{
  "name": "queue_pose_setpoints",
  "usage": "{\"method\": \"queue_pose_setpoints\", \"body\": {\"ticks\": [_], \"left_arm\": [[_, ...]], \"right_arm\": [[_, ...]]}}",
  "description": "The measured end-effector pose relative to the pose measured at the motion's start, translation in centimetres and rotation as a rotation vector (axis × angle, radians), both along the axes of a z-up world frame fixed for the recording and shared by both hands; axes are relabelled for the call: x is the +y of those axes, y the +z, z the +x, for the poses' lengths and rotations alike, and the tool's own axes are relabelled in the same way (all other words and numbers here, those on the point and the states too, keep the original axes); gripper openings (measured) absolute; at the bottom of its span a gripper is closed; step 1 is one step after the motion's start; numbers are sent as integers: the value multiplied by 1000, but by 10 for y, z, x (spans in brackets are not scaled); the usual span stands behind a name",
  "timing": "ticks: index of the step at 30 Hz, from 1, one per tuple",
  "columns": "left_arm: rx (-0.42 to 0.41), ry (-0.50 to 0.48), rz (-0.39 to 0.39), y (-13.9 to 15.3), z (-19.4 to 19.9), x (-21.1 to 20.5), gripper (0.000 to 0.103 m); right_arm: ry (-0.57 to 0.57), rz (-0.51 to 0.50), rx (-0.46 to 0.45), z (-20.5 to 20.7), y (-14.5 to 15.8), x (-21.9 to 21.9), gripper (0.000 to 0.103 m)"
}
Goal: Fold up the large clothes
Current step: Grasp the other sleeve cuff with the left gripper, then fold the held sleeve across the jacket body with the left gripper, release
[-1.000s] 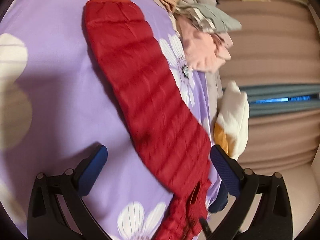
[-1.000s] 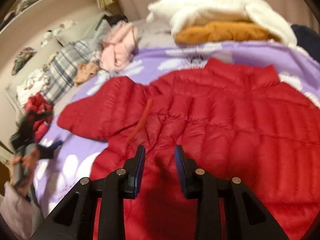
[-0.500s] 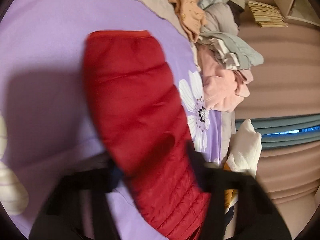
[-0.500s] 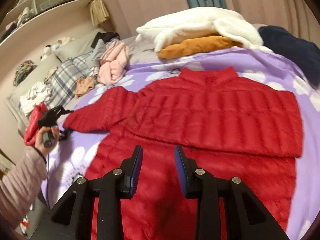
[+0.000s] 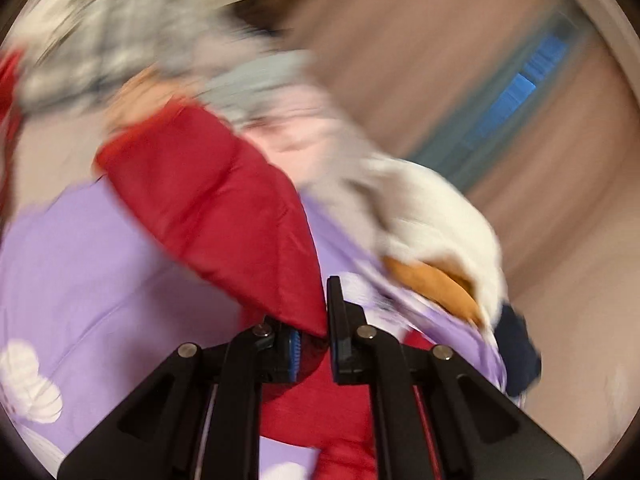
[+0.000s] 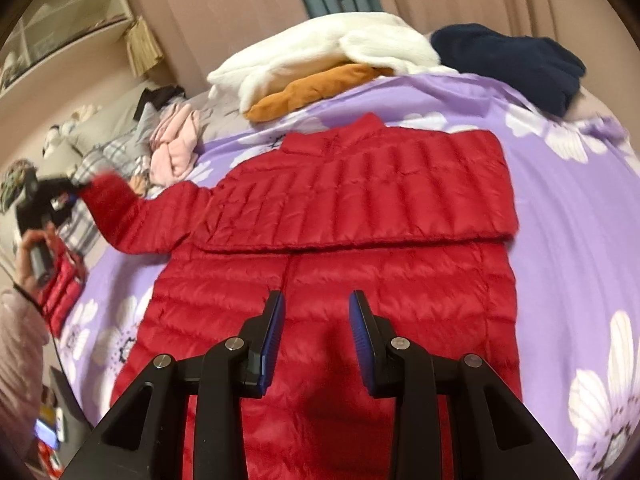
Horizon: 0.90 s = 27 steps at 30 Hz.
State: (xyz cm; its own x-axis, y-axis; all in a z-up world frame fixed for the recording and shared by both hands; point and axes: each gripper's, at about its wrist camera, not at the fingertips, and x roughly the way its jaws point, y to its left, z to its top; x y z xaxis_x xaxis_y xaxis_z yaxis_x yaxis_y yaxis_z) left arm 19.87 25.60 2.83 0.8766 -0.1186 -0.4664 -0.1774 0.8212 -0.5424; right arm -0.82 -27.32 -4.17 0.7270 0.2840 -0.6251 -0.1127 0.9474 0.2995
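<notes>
Red puffer jacket (image 6: 352, 216) lies on the purple floral bedspread (image 6: 568, 216). Left hand-held gripper (image 5: 314, 332) pinches its lifted sleeve (image 5: 224, 204); right hand-held gripper (image 6: 316, 344) hovers above the hem, fingers moderately apart, holding nothing.

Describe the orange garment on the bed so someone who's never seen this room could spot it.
Find the purple floral bedspread and the red puffer jacket lying on it. Just beyond the jacket's collar sits the orange garment, tucked under a fluffy white one. It's the only orange piece there.

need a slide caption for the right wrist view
Open right gripper hovers over a red puffer jacket on a purple floral bedspread while the left gripper holds its outstretched sleeve.
</notes>
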Motion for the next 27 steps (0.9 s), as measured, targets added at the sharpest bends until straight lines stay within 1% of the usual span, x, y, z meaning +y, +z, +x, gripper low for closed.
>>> {"method": "queue_pose_setpoints", "body": {"ticks": [2,4,6,8,11,13,15,16,17,18,19,20,21,23,25,26,27], "left_arm": [[-43,-108,75,24,-1,-52,11],[-63,-223,124,37,-3,-106,11],[-63,-334,176,40,-3,-165,12],[-43,-418,222,34,-3,-213,12],[11,-528,315,11,0,-281,12],[78,-610,355,-18,3,-324,12],[137,-658,411,-43,4,-352,14],[175,-678,452,-58,5,-366,15],[210,-687,474,-75,6,-376,16],[236,-702,480,-85,7,-379,24],[284,-724,494,-99,9,-384,33],[341,-725,511,-115,11,-385,50],[359,-727,511,-121,9,-387,54],[356,-754,489,-125,5,-377,55],[340,-759,471,-121,-5,-366,69],[325,-751,457,-116,-12,-354,79],[307,-733,446,-112,-19,-341,84]], "right_arm": [[-9,12,-9,-6,0,-4,33],[-22,24,-16,-13,0,-11,33],[-32,36,-23,-19,0,-19,34],[-58,43,-24,-24,-1,-29,34],[-92,74,-19,-32,-6,-46,34],[-119,89,-10,-37,-11,-58,34],[-145,104,3,-41,-16,-68,34],[-156,114,9,-43,-18,-73,34],[-165,123,13,-44,-20,-77,34],[-178,134,21,-45,-22,-82,34],[-188,143,27,-46,-23,-85,36],[-195,152,31,-45,-24,-88,42],[-202,162,34,-46,-24,-91,44],[-204,178,29,-44,-22,-95,44],[-200,174,15,-38,-16,-96,44],[-196,175,10,-33,-14,-95,44],[-188,184,2,-27,-10,-94,45]]}}
